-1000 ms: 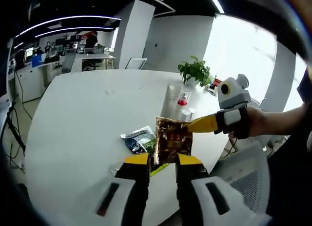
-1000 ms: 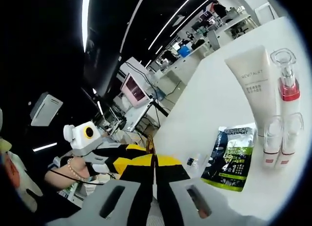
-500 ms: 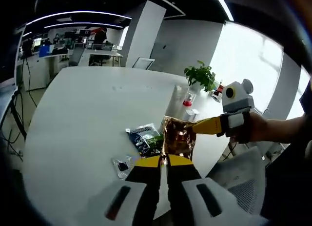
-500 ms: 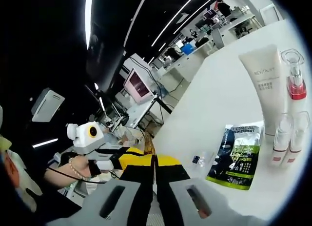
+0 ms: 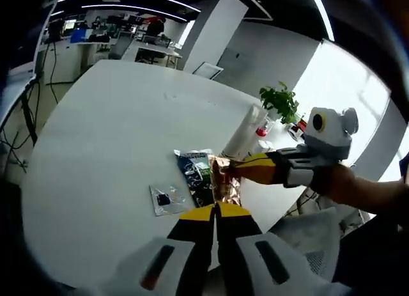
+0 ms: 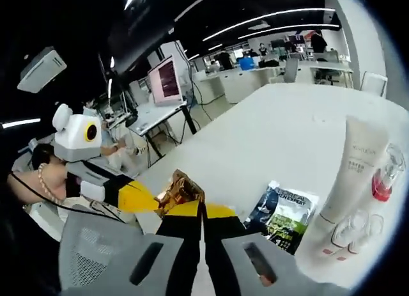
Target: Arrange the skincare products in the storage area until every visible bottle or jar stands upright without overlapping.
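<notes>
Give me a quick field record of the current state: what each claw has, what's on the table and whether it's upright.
left claw: shut on crinkled gold foil sachet
right claw: shut on the same sachet, opposite edge
dark green-and-black printed pouch: lying flat on round white table
small clear sachet: flat, beside the pouch
white squeeze tube: lying down
clear bottle with red band: lying down beside the tube
upright items: none of these

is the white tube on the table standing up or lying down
Lying down. The white tube rests lengthwise on the table, beside the red-capped bottle, which is flat too.
</notes>
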`<state>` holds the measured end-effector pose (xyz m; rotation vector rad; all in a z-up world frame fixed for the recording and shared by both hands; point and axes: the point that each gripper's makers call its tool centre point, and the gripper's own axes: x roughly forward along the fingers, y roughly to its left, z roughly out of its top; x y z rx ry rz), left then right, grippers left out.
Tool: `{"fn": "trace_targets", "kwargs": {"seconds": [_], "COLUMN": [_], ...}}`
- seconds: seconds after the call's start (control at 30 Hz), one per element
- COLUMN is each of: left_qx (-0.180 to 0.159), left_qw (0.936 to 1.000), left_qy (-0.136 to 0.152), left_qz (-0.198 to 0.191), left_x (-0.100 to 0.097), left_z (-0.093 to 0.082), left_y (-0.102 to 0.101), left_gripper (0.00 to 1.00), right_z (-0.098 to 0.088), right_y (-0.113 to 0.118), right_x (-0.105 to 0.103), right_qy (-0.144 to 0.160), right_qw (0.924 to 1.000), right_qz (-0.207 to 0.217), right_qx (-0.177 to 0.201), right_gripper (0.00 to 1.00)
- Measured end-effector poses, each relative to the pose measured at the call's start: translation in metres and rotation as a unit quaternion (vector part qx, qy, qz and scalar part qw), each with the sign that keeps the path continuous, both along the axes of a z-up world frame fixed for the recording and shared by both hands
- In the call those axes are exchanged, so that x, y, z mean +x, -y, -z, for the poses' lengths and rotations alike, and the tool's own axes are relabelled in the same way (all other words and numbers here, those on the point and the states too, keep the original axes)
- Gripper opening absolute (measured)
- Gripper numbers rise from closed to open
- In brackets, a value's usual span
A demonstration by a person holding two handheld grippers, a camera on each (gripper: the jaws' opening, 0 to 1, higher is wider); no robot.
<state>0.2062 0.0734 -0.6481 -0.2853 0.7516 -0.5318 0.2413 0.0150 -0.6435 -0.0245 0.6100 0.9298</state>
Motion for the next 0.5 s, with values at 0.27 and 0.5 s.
{"fn": "trace_targets", "kwargs": {"seconds": [0.27,0.5], "left_qx": [0.004,0.009], "left_qw": [0.9998,0.9993], "left_qy": [-0.022,-0.033], "left_qz": [-0.004,-0.01], "left_x": [0.016,0.04], "left_z": [0.017,0.032], "left_y": [-0.004,-0.011], "left_gripper": [0.05,0.05], "right_z": [0.016,0.033], "right_y": [-0.01,-0.021], "right_x": [0.023,0.05], "right_qy": [0.019,0.047], "right_qw": [0.999,0.9943], "right_qz": [0.0,-0.014], "right_qx": [-0.042,-0.094], "right_gripper": [0.01,0.01]}}
